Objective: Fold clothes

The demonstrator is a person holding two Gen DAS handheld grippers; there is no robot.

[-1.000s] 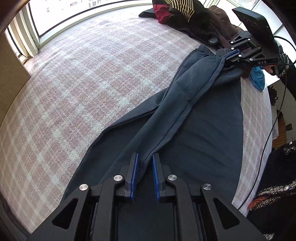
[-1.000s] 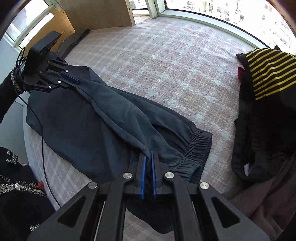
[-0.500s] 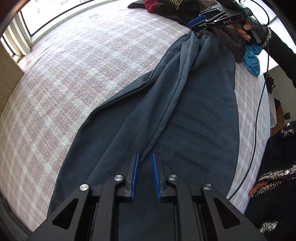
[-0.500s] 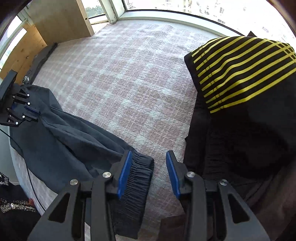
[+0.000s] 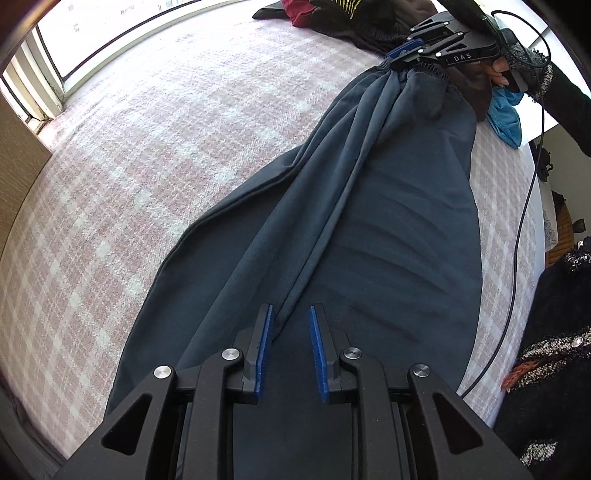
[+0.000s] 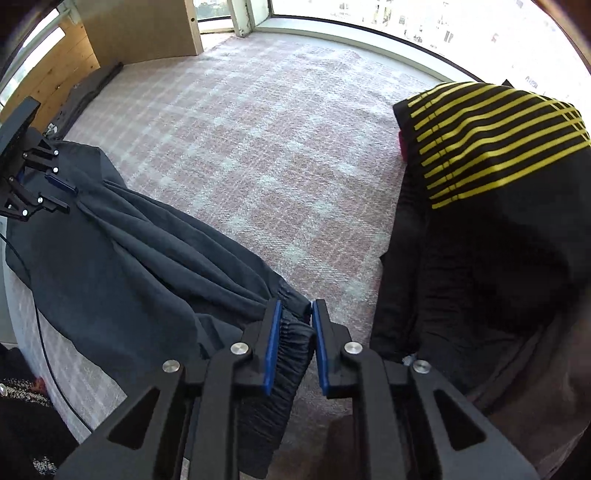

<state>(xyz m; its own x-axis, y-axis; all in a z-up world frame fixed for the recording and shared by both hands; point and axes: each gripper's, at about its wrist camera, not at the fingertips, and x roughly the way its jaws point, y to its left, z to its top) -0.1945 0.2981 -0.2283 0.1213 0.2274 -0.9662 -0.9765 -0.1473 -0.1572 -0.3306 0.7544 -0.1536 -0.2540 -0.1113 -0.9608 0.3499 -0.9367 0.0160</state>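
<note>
Dark blue-grey trousers (image 5: 388, 240) lie lengthwise on a pink plaid bed cover (image 5: 166, 147). A taut fold runs from the far waistband into my left gripper (image 5: 290, 317), which is shut on the leg end. In the right wrist view the gathered elastic waistband (image 6: 291, 343) sits between the blue pads of my right gripper (image 6: 295, 310), which is shut on it. Pleats in the trousers (image 6: 129, 258) converge toward the left gripper (image 6: 55, 192) at the far left. The right gripper (image 5: 406, 51) also shows at the top of the left wrist view, held by a hand in a dark sleeve (image 5: 532, 70).
A pile of dark clothes topped by a black garment with yellow stripes (image 6: 498, 147) lies just right of the waistband. A blue cloth (image 5: 506, 122) and a black cable (image 5: 524, 206) hang at the bed's right edge. Windows and a wooden panel (image 6: 140, 29) border the far side.
The right gripper let go of the trousers, stood wide open beside the waistband half a second ago, and has now shut on the waistband's end. The left gripper kept its hold.
</note>
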